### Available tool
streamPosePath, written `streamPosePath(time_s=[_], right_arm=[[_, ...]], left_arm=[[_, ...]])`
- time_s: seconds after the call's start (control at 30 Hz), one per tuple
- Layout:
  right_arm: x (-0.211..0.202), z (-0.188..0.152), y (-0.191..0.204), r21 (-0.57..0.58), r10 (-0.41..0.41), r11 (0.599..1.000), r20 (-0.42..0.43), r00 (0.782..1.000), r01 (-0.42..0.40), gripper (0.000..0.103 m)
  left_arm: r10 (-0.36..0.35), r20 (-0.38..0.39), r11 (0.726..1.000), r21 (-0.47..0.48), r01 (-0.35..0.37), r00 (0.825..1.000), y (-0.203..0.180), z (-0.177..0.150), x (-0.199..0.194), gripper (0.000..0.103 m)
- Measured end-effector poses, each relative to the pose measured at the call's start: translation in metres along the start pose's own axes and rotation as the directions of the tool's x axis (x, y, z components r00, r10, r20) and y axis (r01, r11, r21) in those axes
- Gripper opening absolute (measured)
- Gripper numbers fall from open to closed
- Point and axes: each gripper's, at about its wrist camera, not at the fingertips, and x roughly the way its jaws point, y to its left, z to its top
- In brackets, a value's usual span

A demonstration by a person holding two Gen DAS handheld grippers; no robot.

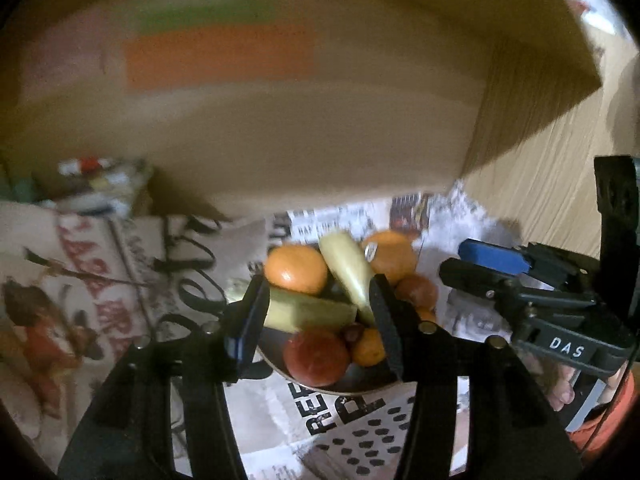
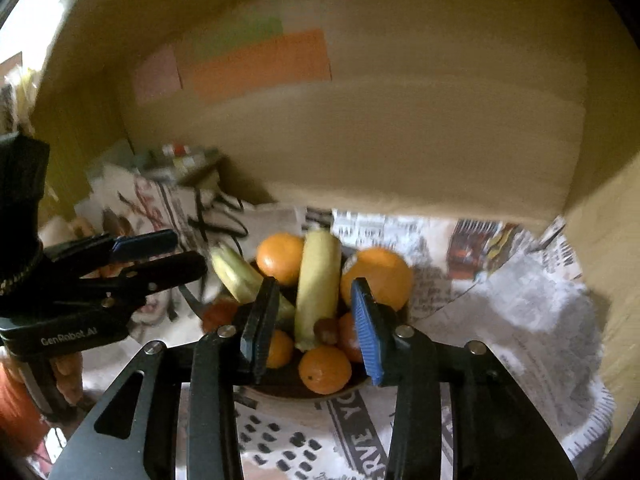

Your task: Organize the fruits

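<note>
fruit bowl (image 2: pixel 280 394) looked full | left claw (image 1: pixel 318 320), right claw (image 2: pixel 316 328) both partly open, held nothing | I'd back off slowly, avoid nudging the bananas (image 2: pixel 318 280)

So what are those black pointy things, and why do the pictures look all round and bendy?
Those are tongs that a person holds, one in each hand, with a little camera on each. The lens bends everything round. One picture looks along the left tongs, the other along the right tongs. Each camera also sees the other tongs off to one side. Both point at a bowl of fruit on newspaper inside a wooden cupboard: oranges, two pale yellow bananas and something red, maybe a tomato. Both tongs are open and hold nothing.
</note>
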Motion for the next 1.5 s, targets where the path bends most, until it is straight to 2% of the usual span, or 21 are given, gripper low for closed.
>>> streamPosePath(time_s=[0.2, 0.37, 0.47, 0.53, 0.57, 0.7, 0.77, 0.83, 1.0, 1.07, 1.3, 1.5], right_arm=[[-0.064, 0.009, 0.021, 0.003, 0.001, 1.000, 0.135, 0.991, -0.001, 0.034], [-0.121, 0.008, 0.044, -0.005, -0.004, 1.000, 0.235, 0.972, 0.005, 0.034], [-0.148, 0.004, 0.057, -0.018, -0.009, 1.000, 0.284, 0.959, 0.015, 0.036], [-0.165, 0.000, 0.066, -0.025, -0.013, 0.999, 0.315, 0.949, 0.022, 0.040], [-0.173, -0.002, 0.071, -0.028, -0.017, 0.999, 0.329, 0.944, 0.028, 0.044], [-0.193, -0.012, 0.083, -0.029, -0.032, 0.999, 0.366, 0.930, 0.046, 0.058], [-0.201, -0.017, 0.088, -0.025, -0.042, 0.998, 0.381, 0.924, 0.056, 0.070], [-0.207, -0.022, 0.093, -0.021, -0.063, 0.997, 0.386, 0.920, 0.077, 0.076], [-0.221, -0.032, 0.102, -0.022, -0.103, 0.992, 0.408, 0.907, 0.123, 0.090], [-0.223, -0.036, 0.103, -0.016, -0.114, 0.991, 0.411, 0.904, 0.132, 0.097], [-0.226, -0.042, 0.106, -0.018, -0.148, 0.985, 0.422, 0.895, 0.171, 0.103], [-0.225, -0.043, 0.104, -0.012, -0.146, 0.986, 0.411, 0.900, 0.165, 0.103]], left_arm=[[0.026, 0.154, 1.000, -0.016, -0.024, 0.988, -0.006, 0.005, -0.073, 0.052], [0.059, 0.281, 0.998, -0.010, -0.059, 0.958, -0.019, 0.000, -0.138, 0.052], [0.060, 0.324, 0.998, -0.008, -0.061, 0.944, -0.026, -0.006, -0.167, 0.052], [0.063, 0.350, 0.998, -0.008, -0.065, 0.935, -0.029, -0.012, -0.185, 0.053], [0.065, 0.360, 0.998, -0.008, -0.067, 0.931, -0.030, -0.015, -0.194, 0.054], [0.085, 0.394, 0.996, -0.007, -0.090, 0.915, -0.034, -0.029, -0.221, 0.073], [0.100, 0.405, 0.994, -0.008, -0.106, 0.909, -0.036, -0.036, -0.230, 0.080], [0.107, 0.410, 0.994, -0.013, -0.111, 0.906, -0.039, -0.042, -0.239, 0.089], [0.126, 0.431, 0.992, -0.024, -0.128, 0.894, -0.040, -0.055, -0.253, 0.100], [0.131, 0.434, 0.991, -0.024, -0.133, 0.891, -0.040, -0.058, -0.255, 0.101], [0.143, 0.435, 0.989, -0.025, -0.147, 0.889, -0.042, -0.064, -0.258, 0.103], [0.147, 0.423, 0.989, -0.032, -0.147, 0.894, -0.040, -0.064, -0.254, 0.103]])
